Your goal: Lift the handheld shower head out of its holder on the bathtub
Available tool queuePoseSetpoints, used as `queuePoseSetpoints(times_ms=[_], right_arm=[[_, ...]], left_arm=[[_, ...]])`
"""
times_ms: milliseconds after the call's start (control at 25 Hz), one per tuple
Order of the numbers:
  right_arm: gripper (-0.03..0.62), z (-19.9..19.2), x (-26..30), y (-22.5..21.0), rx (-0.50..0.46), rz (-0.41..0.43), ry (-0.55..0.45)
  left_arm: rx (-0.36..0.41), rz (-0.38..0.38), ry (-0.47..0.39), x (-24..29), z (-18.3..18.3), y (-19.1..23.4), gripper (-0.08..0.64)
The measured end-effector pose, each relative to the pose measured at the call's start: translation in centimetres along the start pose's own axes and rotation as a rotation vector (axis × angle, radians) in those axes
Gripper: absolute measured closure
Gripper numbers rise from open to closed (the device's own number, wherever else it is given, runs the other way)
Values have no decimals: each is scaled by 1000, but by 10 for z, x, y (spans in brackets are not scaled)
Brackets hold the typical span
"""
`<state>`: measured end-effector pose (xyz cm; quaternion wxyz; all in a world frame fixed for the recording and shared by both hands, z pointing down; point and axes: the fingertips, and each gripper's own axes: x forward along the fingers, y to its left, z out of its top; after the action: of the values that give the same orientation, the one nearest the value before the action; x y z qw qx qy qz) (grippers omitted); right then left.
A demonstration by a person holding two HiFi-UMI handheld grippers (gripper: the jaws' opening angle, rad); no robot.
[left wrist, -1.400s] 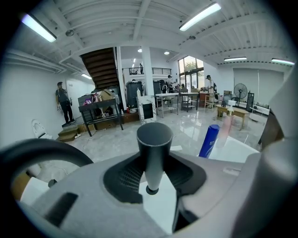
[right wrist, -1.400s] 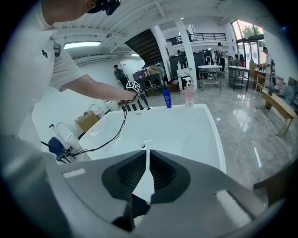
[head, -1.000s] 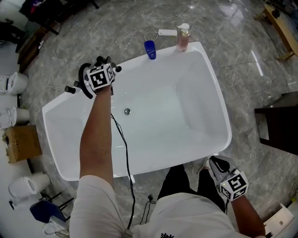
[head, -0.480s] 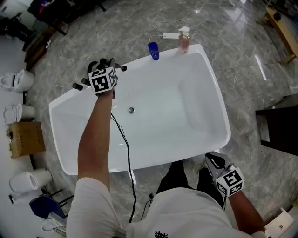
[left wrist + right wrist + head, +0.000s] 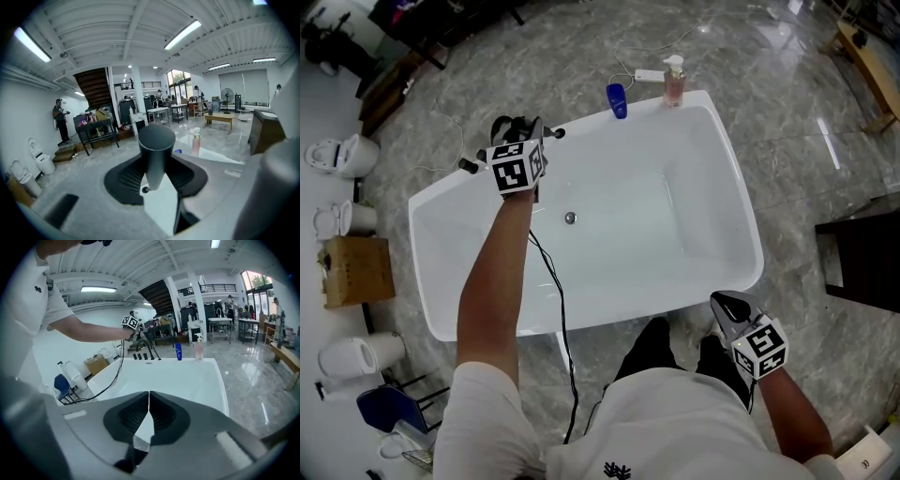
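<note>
We are showing the shower head (image 5: 156, 140), a dark round handle, standing between the pads of the left claw (image 5: 517, 133), which is clamping it at partway closure. The handle's long axis is running upright in the left gripper view, rising out from between the pads.

In the head view this claw is hovering at the far-left rim of the tub (image 5: 748, 225), beside the black tap knobs (image 5: 469, 166). The holder is hiding beneath the claw, so we cannot tell whether the head is free of it.

We are judging that the coming move is a pull up along that axis, and that it belongs to the left hand. The right claw (image 5: 728, 307), jaws together on nothing, is hanging well apart at the near rim.

A black cable (image 5: 553, 281) is trailing from the left wrist across the white basin, passing near the drain (image 5: 570, 217). A blue bottle (image 5: 618, 100) and a pink pump bottle (image 5: 675, 81) are standing at the far corner. A grey marble floor (image 5: 787, 112) is surrounding the tub.
</note>
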<state>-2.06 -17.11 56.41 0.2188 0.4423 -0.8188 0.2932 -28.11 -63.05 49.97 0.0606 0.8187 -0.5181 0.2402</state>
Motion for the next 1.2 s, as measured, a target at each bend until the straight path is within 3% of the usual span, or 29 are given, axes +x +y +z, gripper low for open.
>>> queuePoseSetpoints(times_ms=[640, 1200], right_arm=[[580, 4, -12, 28, -5, 20, -19], [580, -14, -48, 33, -55, 76, -5]], left_arm=[[23, -40, -87, -103, 31, -22, 422], [28, -20, -150, -196, 59, -61, 422]])
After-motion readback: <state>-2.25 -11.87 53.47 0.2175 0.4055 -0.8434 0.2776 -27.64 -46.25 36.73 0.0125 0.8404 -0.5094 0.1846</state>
